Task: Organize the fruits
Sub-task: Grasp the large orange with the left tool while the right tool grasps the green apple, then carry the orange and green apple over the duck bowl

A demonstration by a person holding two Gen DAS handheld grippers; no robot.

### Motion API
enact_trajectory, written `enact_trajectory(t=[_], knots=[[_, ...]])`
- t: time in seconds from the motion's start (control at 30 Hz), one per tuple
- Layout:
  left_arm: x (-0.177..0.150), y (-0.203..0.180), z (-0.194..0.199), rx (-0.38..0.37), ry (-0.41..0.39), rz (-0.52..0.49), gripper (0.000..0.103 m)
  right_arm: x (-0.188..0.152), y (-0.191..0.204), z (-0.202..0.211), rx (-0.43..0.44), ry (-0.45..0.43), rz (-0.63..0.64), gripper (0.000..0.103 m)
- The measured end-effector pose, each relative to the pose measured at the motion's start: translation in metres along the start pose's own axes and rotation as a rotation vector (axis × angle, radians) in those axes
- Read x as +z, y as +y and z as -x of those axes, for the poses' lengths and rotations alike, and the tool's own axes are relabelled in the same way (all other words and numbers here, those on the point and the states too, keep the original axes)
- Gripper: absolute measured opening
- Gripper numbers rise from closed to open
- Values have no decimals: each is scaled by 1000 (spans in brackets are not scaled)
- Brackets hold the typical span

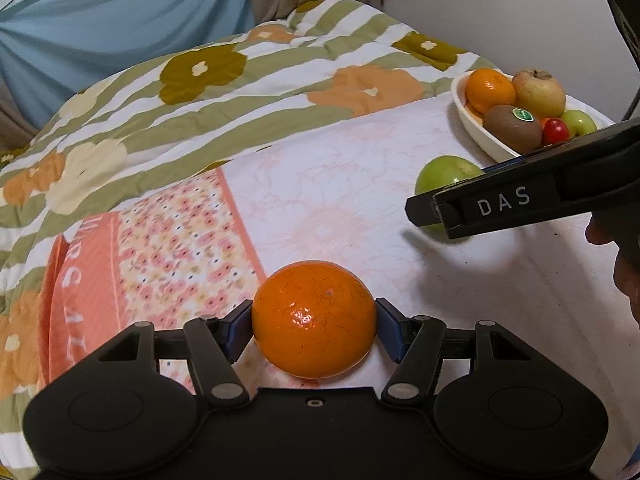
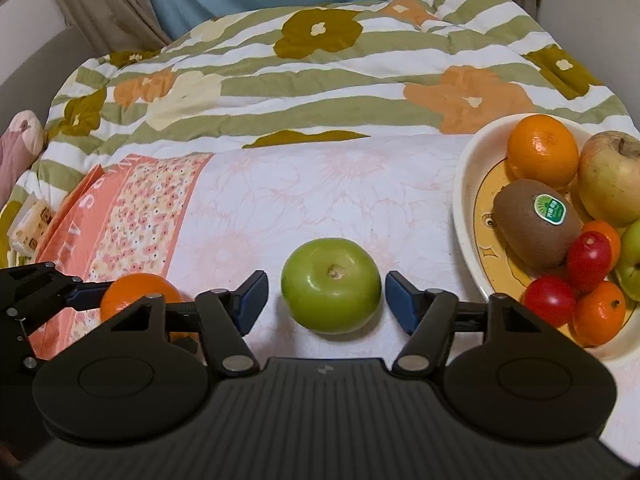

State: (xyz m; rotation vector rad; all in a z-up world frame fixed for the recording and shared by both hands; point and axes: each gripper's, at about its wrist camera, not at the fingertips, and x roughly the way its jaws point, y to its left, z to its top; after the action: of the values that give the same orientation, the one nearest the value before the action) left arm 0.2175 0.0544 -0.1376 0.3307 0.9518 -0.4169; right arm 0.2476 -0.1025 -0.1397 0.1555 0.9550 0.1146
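An orange [image 1: 316, 300] sits between the blue pads of my left gripper [image 1: 314, 322], which is shut on it just above the white flowered sheet. In the right wrist view the same orange [image 2: 136, 294] shows at the left edge. A green apple [image 2: 331, 296] lies on the sheet between the fingers of my right gripper [image 2: 328, 294]; a gap shows on each side of it, so the pads do not touch it. In the left wrist view the green apple [image 1: 444, 174] is partly hidden behind that gripper's black fingers [image 1: 480, 208].
A white oval bowl [image 2: 464, 200] at the right holds an orange, a yellowish apple, a kiwi, cherry tomatoes and small green fruit. A flowered quilt [image 2: 320, 80] lies bunched behind. A pink-orange patterned pillow [image 2: 132, 208] lies to the left. A person's hand [image 1: 626, 280] shows at the right edge.
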Motion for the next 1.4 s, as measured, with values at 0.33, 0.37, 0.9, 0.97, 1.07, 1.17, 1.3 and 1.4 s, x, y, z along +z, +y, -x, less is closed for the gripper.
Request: enact_trajectory(t=[0.33, 0.37, 0.9, 0.97, 1.07, 1.17, 1.3, 1.4], knots=[[-9, -2, 9, 30, 6, 49, 68, -1, 0, -2, -1, 10, 46, 68], [-10, -3, 10, 37, 5, 49, 67, -1, -1, -1, 1, 9, 47, 68], [14, -34, 46, 84, -67, 117, 67, 0, -34, 68, 12, -77, 93, 68], [22, -42, 52, 79, -85, 121, 67, 3, -44, 81, 7, -94, 93, 68], [36, -56, 58, 71, -110, 111, 67, 6, -59, 97, -3, -116, 85, 68], [52, -71, 58, 58, -129, 88, 67, 9, -77, 111, -14, -134, 71, 68], [70, -90, 54, 33, -150, 62, 67, 12, -103, 124, -39, -152, 53, 68], [83, -102, 47, 10, -158, 40, 67, 15, -125, 132, -59, -160, 31, 68]])
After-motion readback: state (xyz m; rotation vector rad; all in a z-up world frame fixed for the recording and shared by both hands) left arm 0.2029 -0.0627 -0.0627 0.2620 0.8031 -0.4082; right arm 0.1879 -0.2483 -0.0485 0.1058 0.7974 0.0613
